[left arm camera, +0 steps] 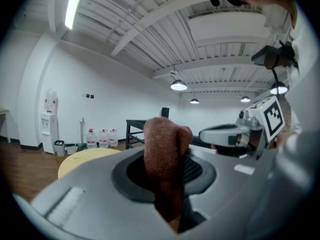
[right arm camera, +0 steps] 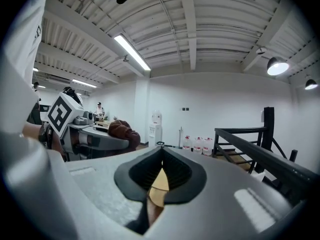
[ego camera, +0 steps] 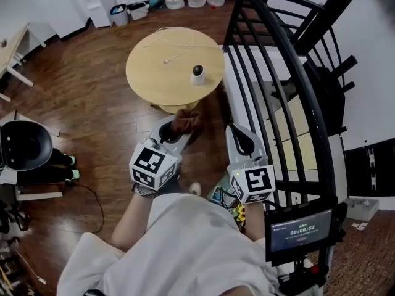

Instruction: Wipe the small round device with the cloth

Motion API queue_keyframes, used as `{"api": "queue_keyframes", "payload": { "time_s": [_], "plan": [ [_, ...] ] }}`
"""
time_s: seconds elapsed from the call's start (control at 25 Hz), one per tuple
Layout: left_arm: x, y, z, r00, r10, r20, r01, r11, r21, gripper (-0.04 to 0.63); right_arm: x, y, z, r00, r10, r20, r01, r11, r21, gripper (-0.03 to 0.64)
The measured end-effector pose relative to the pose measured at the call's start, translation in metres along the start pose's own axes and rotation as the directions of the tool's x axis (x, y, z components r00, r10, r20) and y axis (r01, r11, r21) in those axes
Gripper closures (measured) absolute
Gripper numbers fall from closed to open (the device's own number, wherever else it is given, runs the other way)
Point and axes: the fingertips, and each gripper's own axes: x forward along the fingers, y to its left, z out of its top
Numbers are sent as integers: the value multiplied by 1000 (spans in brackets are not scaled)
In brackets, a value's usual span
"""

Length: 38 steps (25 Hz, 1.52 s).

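Looking down from the head view, the left gripper [ego camera: 179, 130] sits at lower centre of the frame. Its jaws are clamped on a brown cloth [ego camera: 184, 121] that bunches up past their tips. The right gripper [ego camera: 238, 133] lies just beside it, toward the right, with its jaws pressed together and nothing between them. The small round device [ego camera: 198, 74], white with a dark top, stands on the round wooden table [ego camera: 154, 73] in the upper middle of the frame, near the table's right edge. It is above both grippers in the picture and apart from them, and the cloth is just short of the table's near rim. A thin white cable [ego camera: 176, 47] curls across the tabletop, left of the device. A black metal rack [ego camera: 278, 85] fills the right side.

In the left gripper view, the cloth stands upright at the centre, pinched between the closed jaws and rising above them. The table's yellow top shows at lower left, behind the gripper's body. I cannot make out the device here. The right gripper reaches in from the right edge.

In the right gripper view, the two jaws meet at centre frame, holding nothing. Only a sliver of pale yellow shows below their tips. The left gripper and its bunched cloth sit at middle left, and the rack runs along the right.
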Motion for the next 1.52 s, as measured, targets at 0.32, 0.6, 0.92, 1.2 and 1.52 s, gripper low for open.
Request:
{"api": "queue_keyframes", "payload": {
  "time_s": [0.32, 0.6, 0.92, 1.2, 1.52],
  "plan": [
    [-9, -13, 3, 1000, -17, 9, 17, 1000, 11, 486, -16, 4, 2, 999, -22, 29, 21, 1000, 20, 613],
    [-10, -3, 15, 999, -36, 27, 37, 999, -4, 486, -3, 14, 11, 999, -7, 34, 6, 1000, 14, 612],
    [-16, 17, 17, 999, -26, 34, 26, 1000, -11, 486, 19, 26, 19, 999, 15, 31, -15, 1000, -14, 614],
    [-18, 27, 23, 998, -27, 53, 27, 1000, -5, 486, 27, 29, 29, 999, 8, 47, -7, 999, -34, 614],
    [-21, 28, 29, 997, -42, 61, 42, 999, 1, 486, 29, 37, 36, 998, 17, 59, -15, 999, -34, 614]
  ]
}}
